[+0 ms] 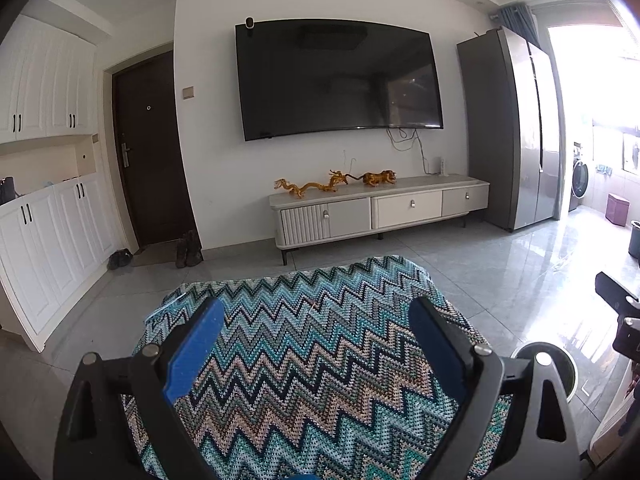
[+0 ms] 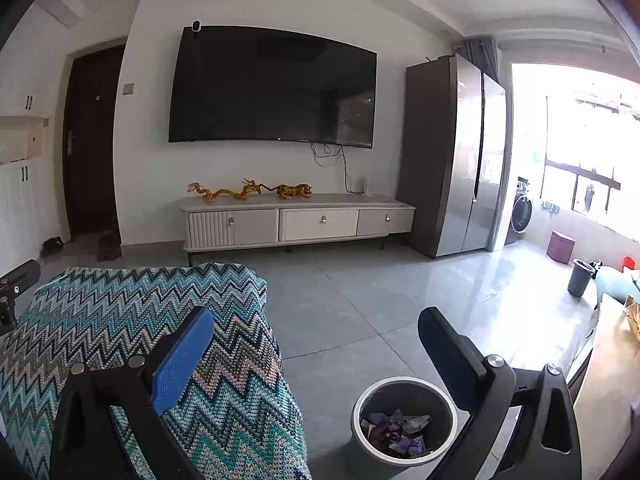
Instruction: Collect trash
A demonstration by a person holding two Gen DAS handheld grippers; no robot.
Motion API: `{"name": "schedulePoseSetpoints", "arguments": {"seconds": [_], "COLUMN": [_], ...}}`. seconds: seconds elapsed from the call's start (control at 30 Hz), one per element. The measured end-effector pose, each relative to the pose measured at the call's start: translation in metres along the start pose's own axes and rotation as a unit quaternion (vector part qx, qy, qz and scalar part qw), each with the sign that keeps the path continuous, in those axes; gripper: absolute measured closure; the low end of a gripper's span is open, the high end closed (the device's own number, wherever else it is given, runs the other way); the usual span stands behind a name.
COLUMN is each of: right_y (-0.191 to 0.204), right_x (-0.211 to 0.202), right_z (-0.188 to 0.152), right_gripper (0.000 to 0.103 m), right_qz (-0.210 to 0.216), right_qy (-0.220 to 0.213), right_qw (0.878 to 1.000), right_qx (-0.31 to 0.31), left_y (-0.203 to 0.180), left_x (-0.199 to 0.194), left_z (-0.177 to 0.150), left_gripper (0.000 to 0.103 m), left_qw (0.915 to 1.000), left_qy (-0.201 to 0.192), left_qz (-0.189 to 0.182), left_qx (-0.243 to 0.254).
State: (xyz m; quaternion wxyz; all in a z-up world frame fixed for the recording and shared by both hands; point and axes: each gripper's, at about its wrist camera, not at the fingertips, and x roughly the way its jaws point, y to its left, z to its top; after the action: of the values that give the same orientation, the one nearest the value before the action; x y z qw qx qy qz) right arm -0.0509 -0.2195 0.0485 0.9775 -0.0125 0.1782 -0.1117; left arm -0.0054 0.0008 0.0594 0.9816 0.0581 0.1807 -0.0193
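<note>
A round grey bin point(image 2: 404, 420) with a white rim stands on the floor right of a table covered in a zigzag knit cloth point(image 2: 120, 340). Crumpled purple and white paper scraps point(image 2: 400, 430) lie inside it. My right gripper point(image 2: 316, 332) is open and empty, held above the bin and the cloth's right edge. My left gripper point(image 1: 316, 320) is open and empty above the zigzag cloth point(image 1: 312, 360). The bin's rim point(image 1: 560, 354) shows at the lower right of the left wrist view. No loose trash shows on the cloth.
A TV point(image 1: 340, 80) hangs over a low cabinet point(image 1: 380, 208) with orange figurines. A steel fridge point(image 2: 456, 156) stands to the right. A second dark bin point(image 2: 580, 278) and a purple stool point(image 2: 560, 246) stand by the window. A wooden table edge point(image 2: 608, 380) is at right.
</note>
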Motion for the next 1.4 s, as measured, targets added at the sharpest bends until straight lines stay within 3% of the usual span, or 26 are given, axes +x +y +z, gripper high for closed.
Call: {"name": "schedulePoseSetpoints", "arguments": {"seconds": [0.5,1.4], "right_y": [-0.004,-0.009], "right_x": [0.011,0.012], "right_z": [-0.008,-0.009], "right_gripper": [0.000,0.000], "right_qz": [-0.004,-0.009], "right_qy": [0.021,0.023], "right_qw": [1.000,1.000], "right_qx": [0.006,0.012], "left_y": [0.001,-0.010], "left_x": [0.011,0.013], "left_z": [-0.009,-0.017], "left_gripper": [0.009,0.009], "left_qw": [0.9998,0.9993], "left_qy": [0.016,0.026], "left_qz": [-0.006,-0.024], "left_qx": [0.000,0.012]}}
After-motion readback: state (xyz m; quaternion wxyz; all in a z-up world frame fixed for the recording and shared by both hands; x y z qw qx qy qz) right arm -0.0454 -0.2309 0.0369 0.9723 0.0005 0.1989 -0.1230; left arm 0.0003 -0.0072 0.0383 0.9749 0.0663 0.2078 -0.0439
